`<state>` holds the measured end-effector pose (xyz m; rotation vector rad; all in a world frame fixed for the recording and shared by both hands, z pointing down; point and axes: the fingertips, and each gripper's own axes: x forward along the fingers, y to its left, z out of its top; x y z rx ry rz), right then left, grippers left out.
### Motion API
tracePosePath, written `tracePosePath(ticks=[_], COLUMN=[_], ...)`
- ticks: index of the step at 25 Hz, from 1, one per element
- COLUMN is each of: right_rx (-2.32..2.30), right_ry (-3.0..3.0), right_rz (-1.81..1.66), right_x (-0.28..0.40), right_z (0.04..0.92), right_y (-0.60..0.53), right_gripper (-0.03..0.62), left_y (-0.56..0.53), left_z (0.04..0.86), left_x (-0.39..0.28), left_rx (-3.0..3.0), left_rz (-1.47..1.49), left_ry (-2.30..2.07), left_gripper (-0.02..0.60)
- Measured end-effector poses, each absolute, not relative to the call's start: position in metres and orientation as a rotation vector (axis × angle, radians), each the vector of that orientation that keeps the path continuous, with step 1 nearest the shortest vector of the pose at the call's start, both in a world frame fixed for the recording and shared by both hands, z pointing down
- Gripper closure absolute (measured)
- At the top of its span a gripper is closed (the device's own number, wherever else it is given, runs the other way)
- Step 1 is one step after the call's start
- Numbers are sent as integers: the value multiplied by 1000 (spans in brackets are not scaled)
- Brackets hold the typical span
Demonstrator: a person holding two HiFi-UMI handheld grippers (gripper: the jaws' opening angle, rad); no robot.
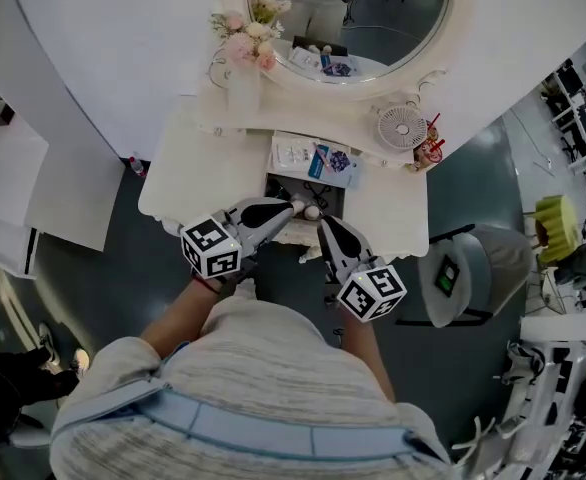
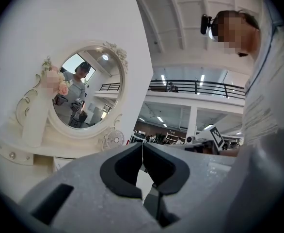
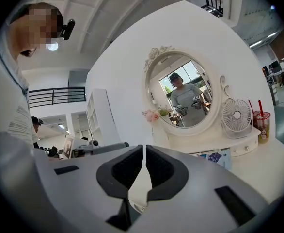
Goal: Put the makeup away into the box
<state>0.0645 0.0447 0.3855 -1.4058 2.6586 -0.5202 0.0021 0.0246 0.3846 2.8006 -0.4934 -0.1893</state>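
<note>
While hovering at the counter (image 1: 188,183) edge: left gripper (image 1: 285,208) and right gripper (image 1: 325,225), jaws closed, empty; dark compartment (image 1: 331,200) just ahead; fan (image 1: 403,126), flower vase (image 1: 243,80), mirror (image 1: 348,13) behind.

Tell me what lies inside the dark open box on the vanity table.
Only a small pale round item near the front of the dark box is discernible; the interior is otherwise too dark. The shut left tongs and right tongs cover its front edge.
</note>
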Motion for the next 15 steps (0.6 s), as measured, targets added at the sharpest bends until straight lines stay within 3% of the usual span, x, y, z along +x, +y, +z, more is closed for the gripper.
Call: tracePosePath(ticks=[15], right_rx=[-1455], right_ry=[2673], right_rz=[-589], right_x=[41], right_z=[404], right_y=[-40], right_gripper=[583], left_y=[-48], left_z=[393], left_x=[-5], left_rx=[2807], left_rz=[-171], left_ry=[-367], left_gripper=[566])
